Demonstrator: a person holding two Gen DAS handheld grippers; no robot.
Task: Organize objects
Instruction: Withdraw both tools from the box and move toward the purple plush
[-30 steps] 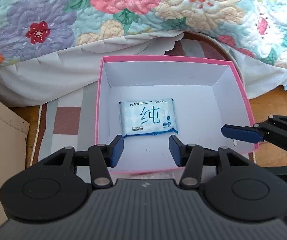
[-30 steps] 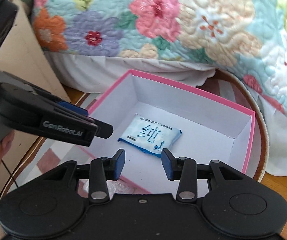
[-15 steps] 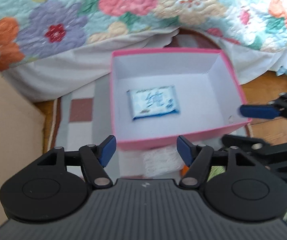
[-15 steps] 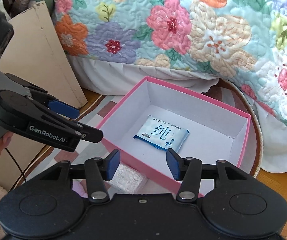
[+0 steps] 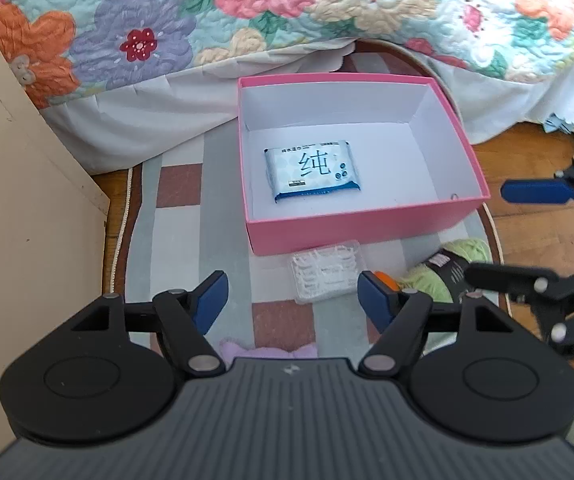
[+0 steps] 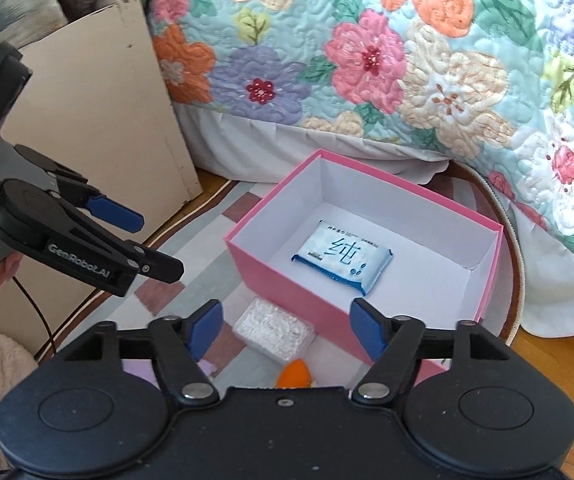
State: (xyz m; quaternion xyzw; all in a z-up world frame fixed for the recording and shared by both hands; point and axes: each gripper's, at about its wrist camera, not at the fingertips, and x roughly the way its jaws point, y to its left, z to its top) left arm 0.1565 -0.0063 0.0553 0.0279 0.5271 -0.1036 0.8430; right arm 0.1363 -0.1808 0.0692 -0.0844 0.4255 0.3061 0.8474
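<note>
Tools both empty. Left tool (image 5: pixel 292 300) is hanging over the checked rug (image 5: pixel 223 248), jaws spread about halfway and just been opening, nothing between them. Right tool (image 6: pixel 285 330) is standing wider, jaws also just been opening, nothing gripped.

Pink cardboard box with white inside (image 5: pixel 367 228) is sitting ahead of both tools on the rug. Blue-and-white flat wipes packet (image 5: pixel 312 170) is lying flat on the box floor, toward the left wall as the left tool sees it, already stowed.

Clear plastic case of white floss picks (image 5: pixel 327 272) is lying just ahead of the left tool's fingertips, against the box's near wall. Pale green yarn ball with dark label (image 5: pixel 447 272) is sitting to the right of the left tool, right beneath the right tool's arm. Small orange object (image 6: pixel 295 376) is peeking out just under the right tool; too hidden to name. Lilac soft item (image 5: pixel 263 350) is showing at the left tool's base.

Risks, as a judgement: clear case is pressed against the box wall, so a finger coming down on that side is likely catching the pink rim and shoving the box. Slick low case is probably slipping from a shallow pinch. Two tools are working close together, so arms colliding over the yarn is likely if both go in at once.
</note>
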